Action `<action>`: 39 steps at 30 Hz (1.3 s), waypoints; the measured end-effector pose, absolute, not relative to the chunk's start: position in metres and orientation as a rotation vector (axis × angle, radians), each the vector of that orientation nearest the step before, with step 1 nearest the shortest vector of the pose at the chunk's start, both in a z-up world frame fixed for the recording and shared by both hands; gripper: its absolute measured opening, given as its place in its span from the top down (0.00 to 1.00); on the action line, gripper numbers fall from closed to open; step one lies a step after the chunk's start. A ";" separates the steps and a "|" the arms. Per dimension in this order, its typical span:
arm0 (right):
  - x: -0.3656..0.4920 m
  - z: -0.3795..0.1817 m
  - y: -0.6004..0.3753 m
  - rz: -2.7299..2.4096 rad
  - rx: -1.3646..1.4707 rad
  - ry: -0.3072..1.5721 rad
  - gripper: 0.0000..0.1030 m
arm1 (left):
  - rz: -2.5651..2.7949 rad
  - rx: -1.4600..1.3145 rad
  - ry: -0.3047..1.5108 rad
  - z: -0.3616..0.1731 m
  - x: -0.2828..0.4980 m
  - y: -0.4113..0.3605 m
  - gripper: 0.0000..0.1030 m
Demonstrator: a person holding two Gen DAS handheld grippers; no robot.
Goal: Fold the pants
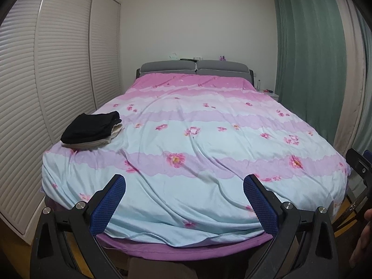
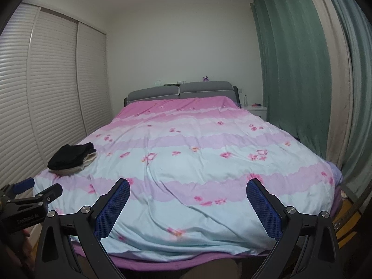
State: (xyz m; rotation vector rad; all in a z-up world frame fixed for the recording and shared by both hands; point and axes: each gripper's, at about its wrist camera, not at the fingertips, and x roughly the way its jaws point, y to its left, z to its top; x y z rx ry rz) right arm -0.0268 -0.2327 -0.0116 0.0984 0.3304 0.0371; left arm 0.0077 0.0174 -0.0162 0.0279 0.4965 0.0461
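Observation:
A folded pair of black pants [image 1: 91,127] lies on top of a folded cream garment [image 1: 102,142] at the left side of the bed; the stack also shows in the right wrist view [image 2: 71,158]. My left gripper [image 1: 184,182] is open and empty, held above the foot of the bed, well short of the stack. My right gripper [image 2: 188,186] is open and empty, also above the foot of the bed. The right gripper shows at the right edge of the left wrist view [image 1: 359,165]. The left gripper shows at the left edge of the right wrist view [image 2: 34,193].
The bed carries a pink and pale blue flowered duvet [image 1: 197,144] with a grey headboard [image 1: 195,67] behind. White louvred wardrobe doors [image 1: 58,69] run along the left. Green curtains [image 1: 309,58] hang on the right, with a small white nightstand [image 2: 257,110] beside them.

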 end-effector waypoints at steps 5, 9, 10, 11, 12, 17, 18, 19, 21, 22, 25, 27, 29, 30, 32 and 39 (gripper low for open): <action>-0.029 -0.014 -0.232 0.039 0.092 0.316 0.02 | 0.037 0.017 0.500 -0.019 0.005 0.017 0.00; -0.034 -0.016 -0.232 0.059 0.105 0.319 0.02 | 0.032 0.028 0.494 -0.018 0.000 0.013 0.00; -0.035 -0.015 -0.232 0.062 0.104 0.319 0.02 | 0.029 0.029 0.489 -0.017 -0.001 0.011 0.00; -0.036 -0.014 -0.231 0.062 0.103 0.317 0.02 | 0.030 0.033 0.483 -0.016 -0.003 0.011 0.00; -0.037 -0.013 -0.231 0.062 0.102 0.313 0.02 | 0.032 0.034 0.479 -0.015 -0.004 0.010 0.00; -0.043 -0.008 -0.230 0.058 0.097 0.290 0.02 | 0.044 0.036 0.467 -0.012 -0.007 0.012 0.00; -0.044 -0.007 -0.230 0.057 0.098 0.288 0.02 | 0.045 0.035 0.466 -0.011 -0.007 0.012 0.00; -0.044 -0.007 -0.231 0.055 0.100 0.286 0.02 | 0.045 0.034 0.466 -0.011 -0.007 0.012 0.00; -0.045 -0.007 -0.231 0.052 0.104 0.284 0.02 | 0.042 0.033 0.467 -0.011 -0.007 0.013 0.00; -0.045 -0.007 -0.231 0.052 0.104 0.284 0.02 | 0.043 0.033 0.467 -0.011 -0.006 0.014 0.00; -0.045 -0.007 -0.232 0.047 0.097 0.282 0.02 | 0.044 0.034 0.468 -0.010 -0.007 0.014 0.00; -0.045 -0.008 -0.232 0.048 0.099 0.284 0.02 | 0.044 0.036 0.466 -0.010 -0.007 0.014 0.00; -0.045 -0.008 -0.232 0.045 0.100 0.284 0.02 | 0.044 0.033 0.469 -0.010 -0.007 0.014 0.00; -0.045 -0.008 -0.232 0.046 0.099 0.285 0.02 | 0.044 0.033 0.468 -0.010 -0.007 0.014 0.00; -0.045 -0.008 -0.233 0.049 0.096 0.289 0.02 | 0.043 0.039 0.467 -0.009 -0.007 0.013 0.00; -0.045 -0.008 -0.236 0.048 0.103 0.292 0.02 | 0.039 0.044 0.467 -0.009 -0.007 0.012 0.00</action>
